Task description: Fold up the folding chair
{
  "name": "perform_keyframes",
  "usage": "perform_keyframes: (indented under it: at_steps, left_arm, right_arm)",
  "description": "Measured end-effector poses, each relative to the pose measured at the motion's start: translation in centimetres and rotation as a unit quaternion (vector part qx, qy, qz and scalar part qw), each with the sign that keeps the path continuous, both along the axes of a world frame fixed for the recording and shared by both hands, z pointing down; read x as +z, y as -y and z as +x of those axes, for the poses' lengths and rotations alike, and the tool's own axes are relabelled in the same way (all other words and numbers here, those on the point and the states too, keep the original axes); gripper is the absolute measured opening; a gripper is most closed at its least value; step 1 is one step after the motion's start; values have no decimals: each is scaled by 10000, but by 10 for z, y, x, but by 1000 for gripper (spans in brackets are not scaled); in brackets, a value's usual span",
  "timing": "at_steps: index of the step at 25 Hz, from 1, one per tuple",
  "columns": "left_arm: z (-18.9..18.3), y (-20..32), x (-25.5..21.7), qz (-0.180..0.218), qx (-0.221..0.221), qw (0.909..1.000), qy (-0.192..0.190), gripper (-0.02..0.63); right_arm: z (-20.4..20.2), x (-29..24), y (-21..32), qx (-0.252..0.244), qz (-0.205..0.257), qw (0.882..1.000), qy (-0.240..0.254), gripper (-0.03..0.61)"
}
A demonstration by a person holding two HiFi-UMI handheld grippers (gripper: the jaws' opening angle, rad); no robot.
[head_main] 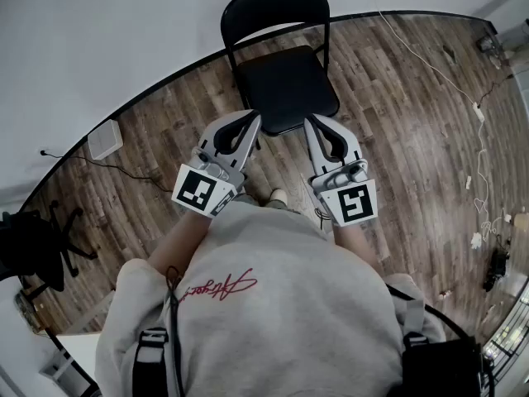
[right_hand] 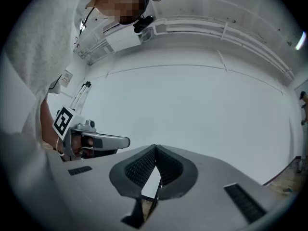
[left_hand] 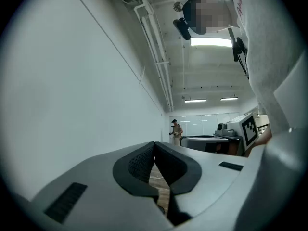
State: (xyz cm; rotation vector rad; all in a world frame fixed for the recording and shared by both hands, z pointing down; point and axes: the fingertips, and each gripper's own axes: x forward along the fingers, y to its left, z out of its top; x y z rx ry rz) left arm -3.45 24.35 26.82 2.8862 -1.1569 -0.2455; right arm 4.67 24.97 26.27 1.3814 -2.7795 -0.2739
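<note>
The black folding chair [head_main: 285,85] stands unfolded on the wooden floor against the white wall, its backrest [head_main: 273,7] towards the wall. I hold both grippers side by side in front of my chest, pointing at the chair. In the head view the left gripper [head_main: 254,119] and the right gripper [head_main: 310,121] lie over the seat's near edge, but neither visibly touches it. Both are shut with nothing between the pads. The chair is absent from both gripper views. In the left gripper view the left gripper [left_hand: 154,143] faces along the wall; the right gripper [right_hand: 155,147] faces the bare wall.
A small white box [head_main: 105,139] with a dark cable sits at the wall on the left. A black office chair base [head_main: 33,246] stands at far left. A white cord with a power strip [head_main: 479,114] runs across the floor on the right. A distant person [left_hand: 176,130] stands down the room.
</note>
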Motion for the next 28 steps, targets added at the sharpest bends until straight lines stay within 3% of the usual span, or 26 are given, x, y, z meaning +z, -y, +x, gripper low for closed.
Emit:
perform_keyframes:
  at_steps: [17, 28]
  left_arm:
    - [1, -4, -2, 19, -58, 10000, 7, 15]
    - [9, 5, -1, -4, -541, 9985, -97, 15]
  right_arm:
    - [1, -5, -2, 36, 95, 9999, 87, 15]
    - [19, -8, 13, -115, 207, 9995, 214, 17]
